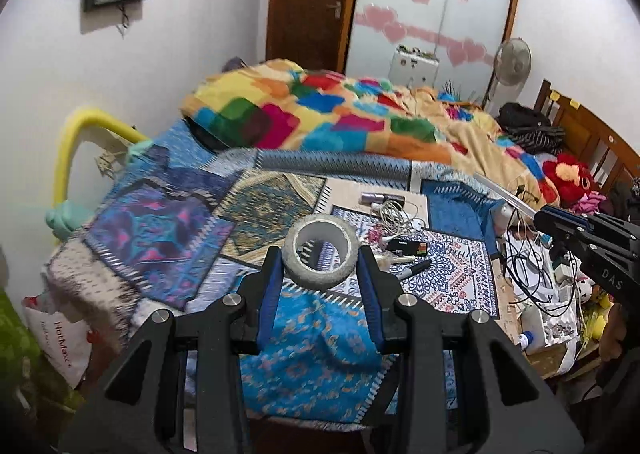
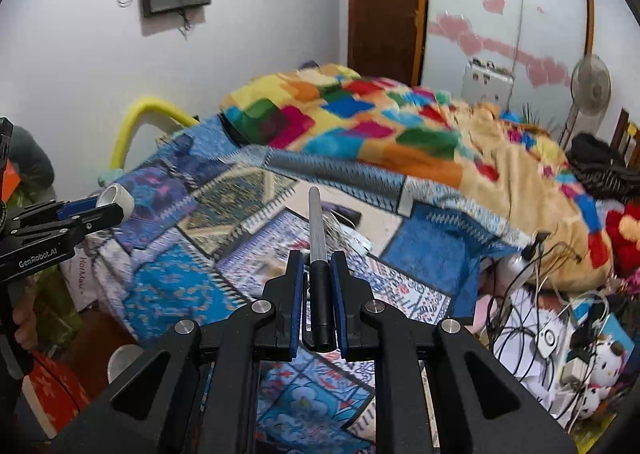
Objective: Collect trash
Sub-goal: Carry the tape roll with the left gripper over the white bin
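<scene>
In the left wrist view my left gripper (image 1: 320, 258) is shut on a grey-white tape roll (image 1: 316, 280), which its blue pads hold by the sides above the patterned blue bed cover (image 1: 304, 334). My right gripper (image 2: 319, 258) is shut on a thin silver rod (image 2: 315, 217) with a black end, and the rod points forward over the bed. From the left wrist view the right gripper (image 1: 540, 215) shows at the right edge with the rod (image 1: 504, 193) sticking out. The right wrist view has the left gripper (image 2: 106, 207) and the tape roll (image 2: 118, 197) at its left edge.
White cables (image 1: 396, 213), a black marker (image 1: 416, 268) and a small black box (image 1: 408, 246) lie on the bed. A colourful blanket (image 1: 340, 109) is heaped behind them. Tangled cables and clutter (image 1: 536, 278) fill the right side. A white bag (image 1: 60, 338) sits low on the left.
</scene>
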A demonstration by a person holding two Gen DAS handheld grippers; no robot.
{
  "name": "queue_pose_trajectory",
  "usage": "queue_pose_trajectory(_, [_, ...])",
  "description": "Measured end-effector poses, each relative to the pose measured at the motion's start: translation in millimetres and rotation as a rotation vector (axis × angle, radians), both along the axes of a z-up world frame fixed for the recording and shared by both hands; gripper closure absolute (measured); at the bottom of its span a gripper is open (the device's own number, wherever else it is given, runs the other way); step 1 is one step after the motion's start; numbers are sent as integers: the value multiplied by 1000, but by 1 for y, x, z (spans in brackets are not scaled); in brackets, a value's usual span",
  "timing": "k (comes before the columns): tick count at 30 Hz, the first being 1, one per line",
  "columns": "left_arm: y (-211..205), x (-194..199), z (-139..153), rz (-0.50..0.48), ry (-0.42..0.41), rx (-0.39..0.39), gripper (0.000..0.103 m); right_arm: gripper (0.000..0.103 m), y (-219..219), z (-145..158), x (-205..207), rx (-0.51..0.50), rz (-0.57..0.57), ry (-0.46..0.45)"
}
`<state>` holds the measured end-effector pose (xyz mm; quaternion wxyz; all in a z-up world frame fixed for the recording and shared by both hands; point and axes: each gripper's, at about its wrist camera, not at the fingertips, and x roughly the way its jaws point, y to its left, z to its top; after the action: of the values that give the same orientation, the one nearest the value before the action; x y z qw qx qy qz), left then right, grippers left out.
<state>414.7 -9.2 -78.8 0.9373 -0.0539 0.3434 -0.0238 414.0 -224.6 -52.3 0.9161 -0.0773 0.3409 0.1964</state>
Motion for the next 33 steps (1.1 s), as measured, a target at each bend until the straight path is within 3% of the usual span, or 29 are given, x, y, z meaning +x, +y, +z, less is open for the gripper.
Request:
queue_pose_trajectory(7, [35, -68, 31, 57, -58, 2, 66, 90, 34, 30, -46, 34, 63, -40])
queue_pose_trajectory(16, [83, -149, 40, 144, -77, 53, 66, 90, 84, 47, -102, 84, 171, -60])
queue_pose_trajectory(25, [135, -208, 22, 235, -42, 42, 66, 90, 145, 30, -140, 82, 285, -1])
queue_pose_trajectory(33, [172, -243, -23, 292, 56, 14, 66, 90, 194, -1, -163, 45, 373, 68])
